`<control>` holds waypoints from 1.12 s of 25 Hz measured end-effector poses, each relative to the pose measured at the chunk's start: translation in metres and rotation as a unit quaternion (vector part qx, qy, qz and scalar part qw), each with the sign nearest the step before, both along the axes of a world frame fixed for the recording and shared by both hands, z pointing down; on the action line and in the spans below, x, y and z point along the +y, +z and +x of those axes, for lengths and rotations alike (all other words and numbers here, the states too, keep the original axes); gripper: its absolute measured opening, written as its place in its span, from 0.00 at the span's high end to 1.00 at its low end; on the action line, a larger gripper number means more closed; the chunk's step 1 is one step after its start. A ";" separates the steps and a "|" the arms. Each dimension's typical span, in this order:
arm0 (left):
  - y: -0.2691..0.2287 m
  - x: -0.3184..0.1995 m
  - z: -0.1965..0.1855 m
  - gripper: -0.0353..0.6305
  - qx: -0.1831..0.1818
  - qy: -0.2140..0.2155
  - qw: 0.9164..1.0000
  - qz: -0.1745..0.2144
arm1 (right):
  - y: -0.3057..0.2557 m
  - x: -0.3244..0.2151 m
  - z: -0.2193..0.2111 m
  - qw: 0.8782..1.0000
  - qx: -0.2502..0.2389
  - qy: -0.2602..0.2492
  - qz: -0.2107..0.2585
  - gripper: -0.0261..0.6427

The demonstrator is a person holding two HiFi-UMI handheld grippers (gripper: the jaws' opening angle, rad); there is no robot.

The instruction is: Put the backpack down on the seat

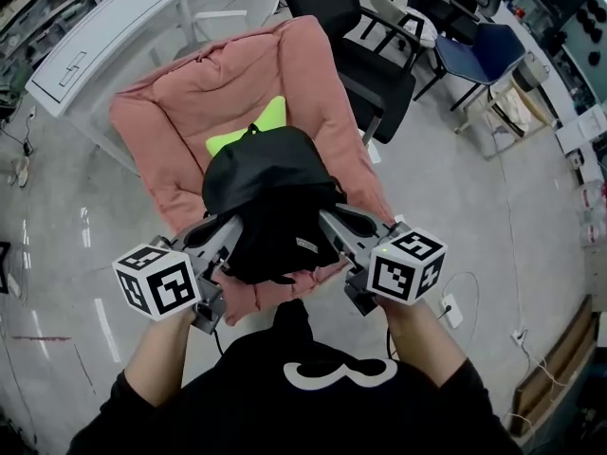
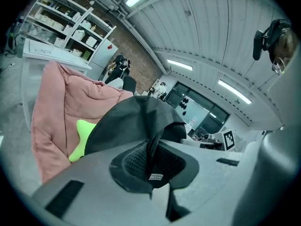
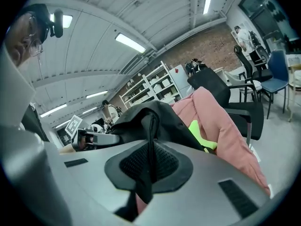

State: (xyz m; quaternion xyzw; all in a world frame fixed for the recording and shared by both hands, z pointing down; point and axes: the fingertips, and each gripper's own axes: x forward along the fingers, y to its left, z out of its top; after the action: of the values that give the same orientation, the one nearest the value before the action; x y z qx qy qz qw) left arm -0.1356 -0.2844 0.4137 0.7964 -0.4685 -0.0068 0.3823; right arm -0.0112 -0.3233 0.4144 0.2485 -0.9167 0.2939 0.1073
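A black backpack [image 1: 270, 197] hangs over the front of a pink cushioned seat [image 1: 171, 121], covering part of a lime-green cushion [image 1: 270, 117]. My left gripper [image 1: 230, 245] is shut on a mesh strap of the backpack [image 2: 148, 166] at its left side. On the other side my right gripper [image 1: 330, 227] is shut on a second strap [image 3: 148, 166]. In the left gripper view the backpack [image 2: 136, 121] bulges above the jaws with the pink seat [image 2: 56, 107] behind it. The right gripper view shows the seat [image 3: 225, 126] to the right.
A black office chair [image 1: 351, 36] stands right behind the seat, and a blue chair [image 1: 484, 50] farther right. A white cabinet [image 1: 104, 36] lies at the upper left. White cables and a plug [image 1: 448, 309] trail on the floor at my right.
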 end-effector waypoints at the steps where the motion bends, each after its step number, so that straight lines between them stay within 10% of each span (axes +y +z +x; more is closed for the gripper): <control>1: 0.004 -0.010 -0.005 0.92 -0.001 -0.007 1.000 -0.004 | 0.003 -0.011 -0.004 1.000 0.002 -0.005 -0.003 0.93; 28: 0.159 -0.126 -0.076 0.90 -0.131 -0.091 0.984 -0.083 | 0.156 -0.145 -0.079 0.991 0.119 -0.069 -0.002 0.93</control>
State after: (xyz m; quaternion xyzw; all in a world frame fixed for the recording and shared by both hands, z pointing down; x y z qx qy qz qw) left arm -0.2117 -0.4102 0.5725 0.7100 -0.5840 0.1017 0.3802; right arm -0.0898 -0.4685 0.5701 0.2171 -0.9120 0.2559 0.2358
